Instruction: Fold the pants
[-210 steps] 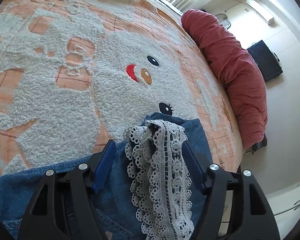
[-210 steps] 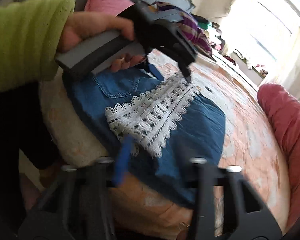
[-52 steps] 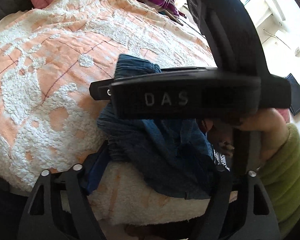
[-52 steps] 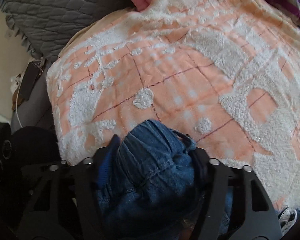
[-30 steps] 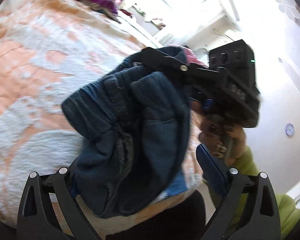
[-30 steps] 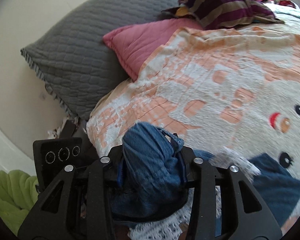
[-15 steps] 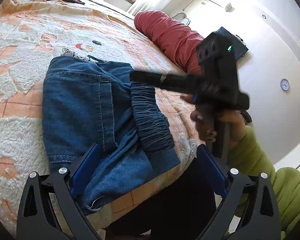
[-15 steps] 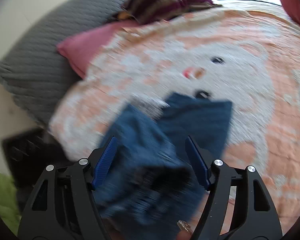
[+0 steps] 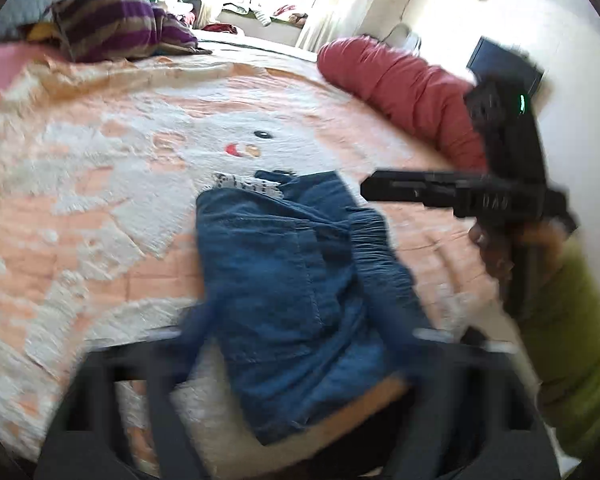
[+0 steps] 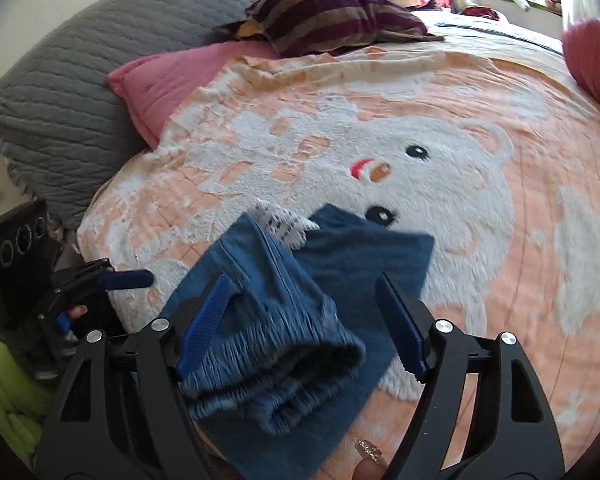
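The blue denim pants (image 9: pixel 300 280) lie folded on the orange-and-white bear blanket (image 9: pixel 100 184) near its front edge, with white lace trim (image 9: pixel 244 182) peeking out at the far end. In the right wrist view the pants (image 10: pixel 300 320) lie with the gathered waistband (image 10: pixel 276 376) bunched nearest the camera. My left gripper (image 9: pixel 300 320) is open and blurred, with the pants lying below it. My right gripper (image 10: pixel 312 320) is open above the waistband. It also shows in the left wrist view (image 9: pixel 460 192), held to the right of the pants.
A red bolster (image 9: pixel 404 92) lies along the bed's far right. A striped purple cushion (image 10: pixel 332 20), a pink pillow (image 10: pixel 172 76) and a grey quilted pillow (image 10: pixel 68 80) sit at the bed's left end. The bed's front edge is just below the pants.
Both grippers have let go of the pants, which now lie folded on the blanket. Both grippers have drawn back, and the left view has swung to face down the bed.
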Demonstrator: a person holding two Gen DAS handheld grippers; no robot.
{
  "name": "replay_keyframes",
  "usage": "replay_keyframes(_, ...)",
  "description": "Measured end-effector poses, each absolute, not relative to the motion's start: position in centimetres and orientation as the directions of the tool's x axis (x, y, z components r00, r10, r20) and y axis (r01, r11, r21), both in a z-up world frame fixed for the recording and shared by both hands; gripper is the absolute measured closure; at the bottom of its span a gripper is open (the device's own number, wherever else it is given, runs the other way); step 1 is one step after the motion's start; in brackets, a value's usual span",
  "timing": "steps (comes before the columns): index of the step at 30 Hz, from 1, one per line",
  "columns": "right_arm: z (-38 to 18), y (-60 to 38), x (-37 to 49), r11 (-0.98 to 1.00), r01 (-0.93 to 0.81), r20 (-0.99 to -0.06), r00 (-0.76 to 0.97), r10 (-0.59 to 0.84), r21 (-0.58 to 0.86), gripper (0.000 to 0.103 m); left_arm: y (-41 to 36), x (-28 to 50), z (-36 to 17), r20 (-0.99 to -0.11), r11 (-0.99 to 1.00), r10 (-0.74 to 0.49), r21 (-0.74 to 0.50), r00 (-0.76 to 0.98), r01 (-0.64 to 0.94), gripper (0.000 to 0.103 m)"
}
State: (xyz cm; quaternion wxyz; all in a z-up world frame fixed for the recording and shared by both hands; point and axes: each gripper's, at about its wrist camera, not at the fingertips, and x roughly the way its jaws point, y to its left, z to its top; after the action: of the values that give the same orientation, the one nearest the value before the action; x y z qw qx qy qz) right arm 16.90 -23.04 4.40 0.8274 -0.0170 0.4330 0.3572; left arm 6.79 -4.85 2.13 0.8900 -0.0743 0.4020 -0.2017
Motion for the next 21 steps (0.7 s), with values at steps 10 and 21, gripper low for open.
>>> replay_keyframes(10,-0.6,-16.8,19.3,0.685,-0.707,-0.884,0.193,0.427,0.176,0.093,-7.1,5.2,-1.2,-0.755,0.892,-0.420,-0.241,0.504,0.381,0.090)
replay_keyframes(21,-1.0,-12.9,19.4,0.692,-0.719,-0.884,0.360,0.298,-0.059,0.099,-5.6,4.9,-1.1,-0.729,0.895,-0.432,-0.275,0.531,0.351,0.084)
